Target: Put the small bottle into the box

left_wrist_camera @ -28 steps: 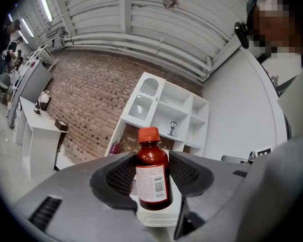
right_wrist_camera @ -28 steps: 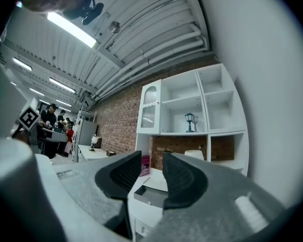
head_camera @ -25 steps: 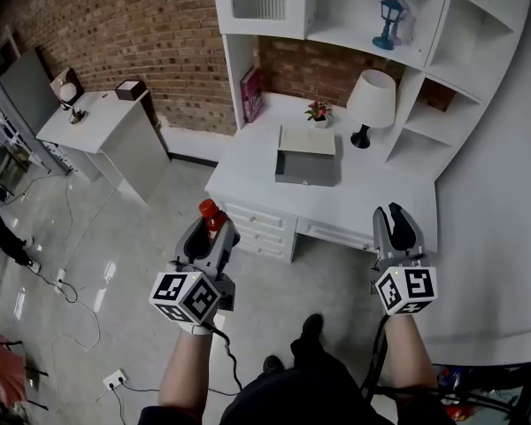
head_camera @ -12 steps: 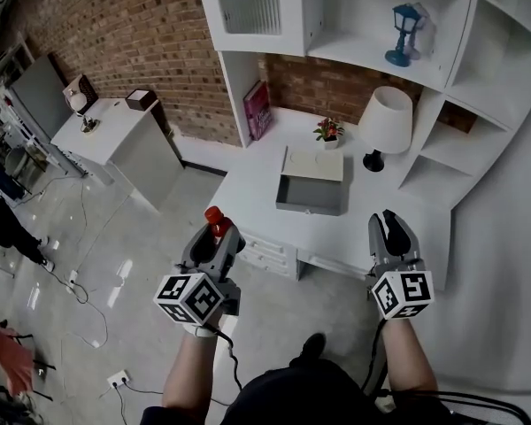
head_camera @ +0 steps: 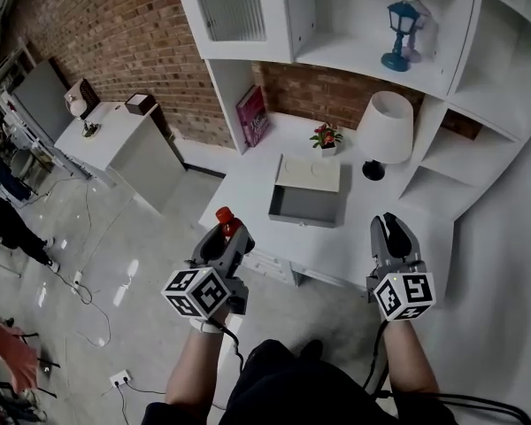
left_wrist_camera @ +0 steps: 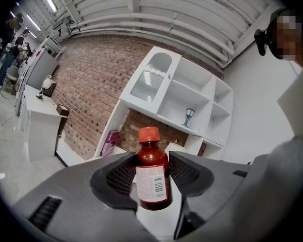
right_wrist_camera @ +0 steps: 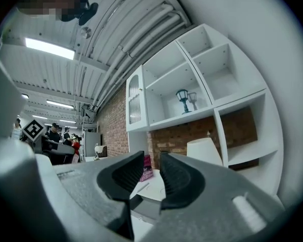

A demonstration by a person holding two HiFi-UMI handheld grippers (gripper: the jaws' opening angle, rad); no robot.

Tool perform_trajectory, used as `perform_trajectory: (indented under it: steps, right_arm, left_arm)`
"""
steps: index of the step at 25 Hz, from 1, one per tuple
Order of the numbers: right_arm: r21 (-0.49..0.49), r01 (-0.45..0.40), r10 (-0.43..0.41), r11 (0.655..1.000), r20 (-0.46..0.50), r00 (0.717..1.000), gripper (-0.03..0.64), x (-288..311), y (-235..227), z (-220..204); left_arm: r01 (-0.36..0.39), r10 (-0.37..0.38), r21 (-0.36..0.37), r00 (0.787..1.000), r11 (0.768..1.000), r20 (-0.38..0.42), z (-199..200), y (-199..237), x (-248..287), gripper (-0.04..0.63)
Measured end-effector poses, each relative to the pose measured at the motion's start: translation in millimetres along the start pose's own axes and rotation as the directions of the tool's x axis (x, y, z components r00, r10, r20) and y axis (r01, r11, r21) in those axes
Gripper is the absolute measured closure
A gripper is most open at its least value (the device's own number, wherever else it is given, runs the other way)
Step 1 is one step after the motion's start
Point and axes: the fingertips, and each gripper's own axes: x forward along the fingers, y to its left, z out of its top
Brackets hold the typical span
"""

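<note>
moved: left gripper and right gripper closer to desk
left fingers: clamped on small bottle
right fingers: just closing, slightly apart, empty

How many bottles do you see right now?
1. The small bottle with the red cap is clamped upright in the left gripper, in front of the desk. The inside of the box is partly hidden, so another could be there.

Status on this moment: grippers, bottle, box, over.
Left hand-held gripper shut on small bottle. Right hand-held gripper empty, jaws just been closing, not shut. Box open on desk, unobstructed.
</note>
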Motion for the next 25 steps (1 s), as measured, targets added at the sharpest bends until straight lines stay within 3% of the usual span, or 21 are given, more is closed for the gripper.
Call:
perform_trajectory:
  steps: [8, 14, 20, 25]
  right_arm:
    - [0.004, 0.026, -0.026, 1.0, -0.039, 0.999, 0.523, 38.9, -18.8, -25.8]
    - [-0.042, 0.089, -0.092, 0.995, -0.085, 0.992, 0.528, 78.4, -34.0, -29.5]
    - [-0.067, 0.136, -0.144, 0.988, -0.125, 0.982, 0.529, 128.7, -43.0, -43.2]
    - [-0.078, 0.18, -0.19, 0.981, -0.163, 0.968, 0.529, 148.7, -52.4, -60.5]
  left_arm:
    - [-0.013, 0.003, -0.138, 0.997, 0.99, -0.078, -32.8, 39.9, 63.2, 0.391]
    - [-0.005, -0.053, -0.297, 0.981, 0.955, -0.189, -74.5, 70.1, 134.1, 0.391]
    - [-0.004, -0.118, -0.356, 0.94, 0.935, -0.319, -114.4, 94.2, 198.4, 0.391]
    - [0.021, -0.179, -0.338, 0.878, 0.941, -0.445, -156.3, 99.9, 235.5, 0.391]
